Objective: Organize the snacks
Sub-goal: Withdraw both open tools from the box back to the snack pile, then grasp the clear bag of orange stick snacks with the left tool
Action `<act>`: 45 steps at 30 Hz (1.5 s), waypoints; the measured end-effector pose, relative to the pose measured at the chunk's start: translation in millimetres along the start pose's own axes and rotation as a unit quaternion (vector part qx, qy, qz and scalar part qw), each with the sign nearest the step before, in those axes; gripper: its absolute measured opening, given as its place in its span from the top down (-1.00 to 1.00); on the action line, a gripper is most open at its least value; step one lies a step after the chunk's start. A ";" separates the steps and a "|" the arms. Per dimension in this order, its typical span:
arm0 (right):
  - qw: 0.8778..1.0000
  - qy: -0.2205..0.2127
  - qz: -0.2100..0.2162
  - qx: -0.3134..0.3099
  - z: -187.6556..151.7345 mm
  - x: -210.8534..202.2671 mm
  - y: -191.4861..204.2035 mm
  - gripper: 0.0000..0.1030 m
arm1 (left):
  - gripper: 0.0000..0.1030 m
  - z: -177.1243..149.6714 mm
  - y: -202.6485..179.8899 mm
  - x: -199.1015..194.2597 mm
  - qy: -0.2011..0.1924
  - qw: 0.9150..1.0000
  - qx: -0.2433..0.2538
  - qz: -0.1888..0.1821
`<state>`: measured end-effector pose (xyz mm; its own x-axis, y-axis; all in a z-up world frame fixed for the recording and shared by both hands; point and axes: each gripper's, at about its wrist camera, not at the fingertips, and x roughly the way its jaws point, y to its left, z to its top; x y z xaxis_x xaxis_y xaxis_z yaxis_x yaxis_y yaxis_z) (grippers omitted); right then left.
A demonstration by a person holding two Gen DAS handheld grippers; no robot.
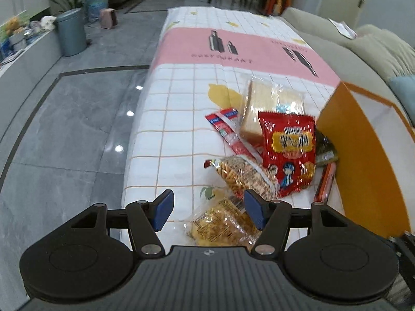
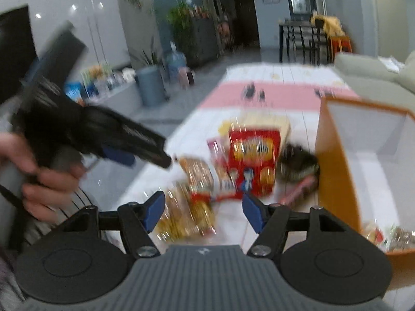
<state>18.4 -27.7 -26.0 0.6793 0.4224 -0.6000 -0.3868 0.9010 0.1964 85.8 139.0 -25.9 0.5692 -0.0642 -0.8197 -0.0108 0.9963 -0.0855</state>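
While both tools hang over the near end of the table (image 1: 181, 119), neither carries anything: left gripper (image 1: 208, 211) has its blue pads well apart above a clear pack of yellow cakes (image 1: 223, 224), and right gripper (image 2: 203, 213) is likewise spread wide, empty, over the same pile — that view is badly motion-blurred. Stock, loose on the cloth: red snack bag (image 1: 289, 153) w/ cartoon children and yellow Chinese lettering, not legible; clear bag of small biscuits (image 1: 243, 175) touching it; wrapped sliced bread (image 1: 269, 103) behind; red-white-blue sachets (image 1: 228, 127) partly under the bread; dark packet (image 1: 325, 150) and a reddish stick pack (image 1: 324, 184) just beside the orange box (image 1: 363, 140). Box stands open, white inside, right next to the pile — presumably the destination; a few packs seem to lie in it already (image 2: 389, 235), too blurred to ID. Tablecloth print reads approx. "RESTAURANT" under bottle drawings. Judged: sorting partly done, most items still outside.
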 end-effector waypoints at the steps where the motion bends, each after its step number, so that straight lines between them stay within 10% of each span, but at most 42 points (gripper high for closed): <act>1: 1.000 0.011 -0.002 0.003 -2.3 7.0 -2.0 -0.26 | -0.42 -0.1 2.0 3.4 0.008 1.000 -0.002 -0.002; 11: 0.997 0.063 0.016 0.041 -18.2 42.4 -3.2 -0.27 | -0.51 12.5 9.8 11.4 0.006 0.991 -0.068 -0.112; 19: 0.997 0.061 0.032 0.043 -19.0 46.9 -5.2 -0.28 | -0.42 16.5 14.7 56.4 0.074 0.981 -0.153 -0.097; 30: 0.995 0.058 0.030 0.071 -19.3 43.7 -24.6 -0.30 | -0.43 25.1 9.4 83.8 0.088 0.980 -0.152 -0.099; 32: 0.995 0.056 0.029 0.072 -18.2 42.9 -26.9 -0.30 | -0.05 24.6 8.5 86.7 0.083 0.979 -0.154 -0.108; 45: 0.996 0.066 0.027 0.056 -22.7 45.1 -24.8 -0.30 | 0.35 25.6 13.0 70.2 0.048 0.971 -0.172 -0.157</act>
<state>44.5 -33.2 -75.6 0.5685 0.4608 -0.6815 -0.3434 0.8857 0.3124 146.7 149.0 -70.1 0.5096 -0.3827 -0.7706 -0.1336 0.8496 -0.5103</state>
